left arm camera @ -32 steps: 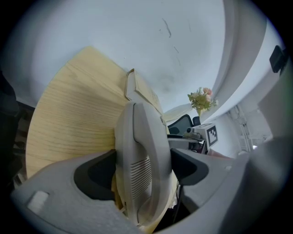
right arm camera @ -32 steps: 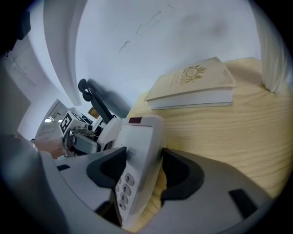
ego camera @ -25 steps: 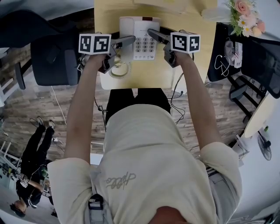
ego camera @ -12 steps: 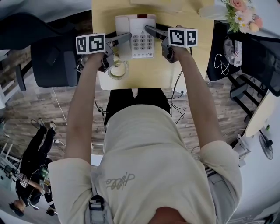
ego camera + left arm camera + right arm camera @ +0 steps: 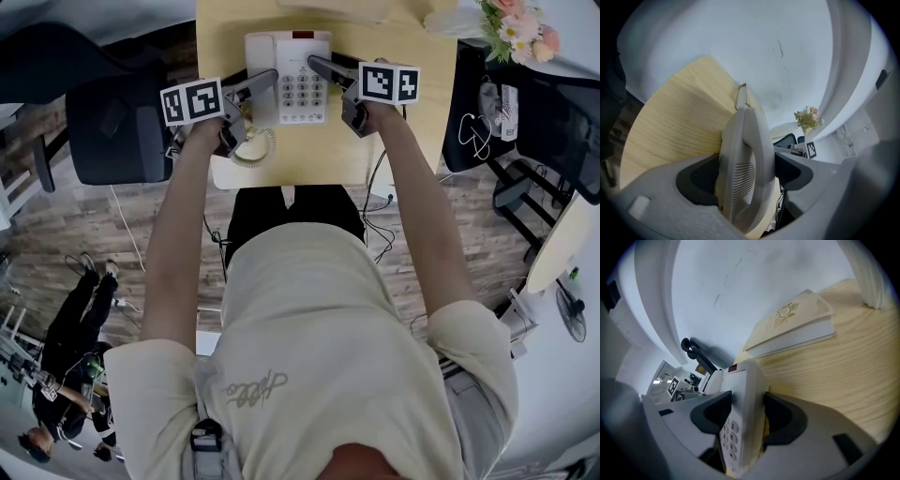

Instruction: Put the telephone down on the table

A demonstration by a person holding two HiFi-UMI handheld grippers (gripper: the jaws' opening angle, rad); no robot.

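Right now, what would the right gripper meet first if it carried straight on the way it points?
The telephone, which is clamped in the right gripper. Beyond it, probably the wooden table, though depth is unclear.

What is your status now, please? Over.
Left gripper and right gripper both shut on telephone. Telephone over table, touchdown unclear. Book beyond it, not in the way.

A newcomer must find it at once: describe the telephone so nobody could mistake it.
On the pale wooden table, look between the two grippers. The telephone is there: the left gripper clamps its handset side, the right gripper its keypad side. Unlike the flat book behind it and the flowers at the corner, it is white with grey keys.
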